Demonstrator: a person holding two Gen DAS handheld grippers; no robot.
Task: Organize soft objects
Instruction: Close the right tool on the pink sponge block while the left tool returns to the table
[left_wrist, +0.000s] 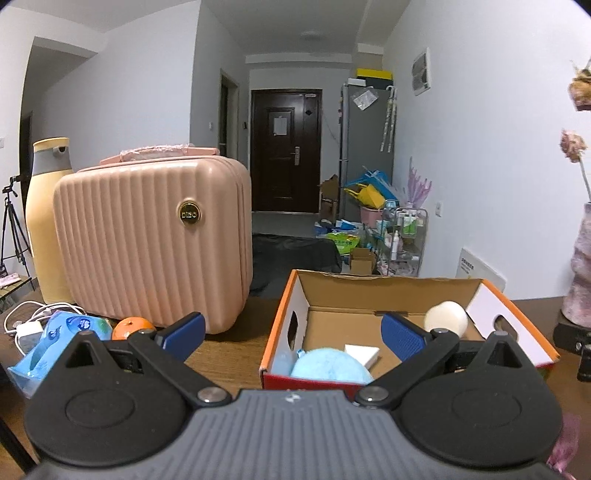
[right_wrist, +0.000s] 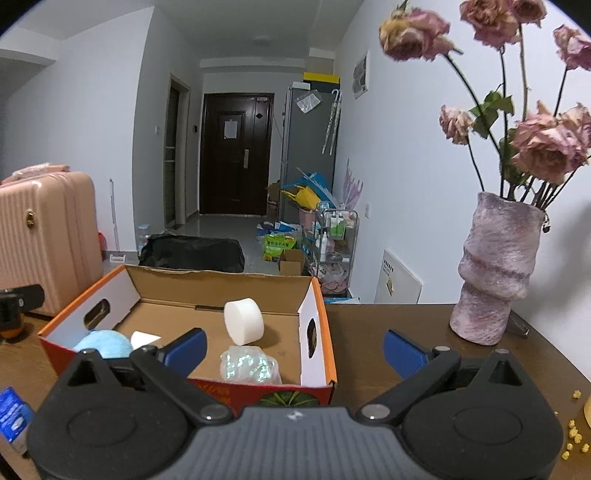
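Left wrist: left gripper (left_wrist: 291, 330) spread wide, holding nothing, above table (left_wrist: 229, 354) in front of cardboard box (left_wrist: 282, 328). In box: blue plush (left_wrist: 330, 365), white wedge (left_wrist: 364, 353), white foam cylinder (left_wrist: 445, 317). Pink case (left_wrist: 151, 240), orange (left_wrist: 131, 326) to left.

Right wrist: right gripper (right_wrist: 293, 350) spread, empty, near box's front right corner. Inside also clear wrapped bundle (right_wrist: 249, 365). Vase (right_wrist: 495, 269) w/ dried roses to right.
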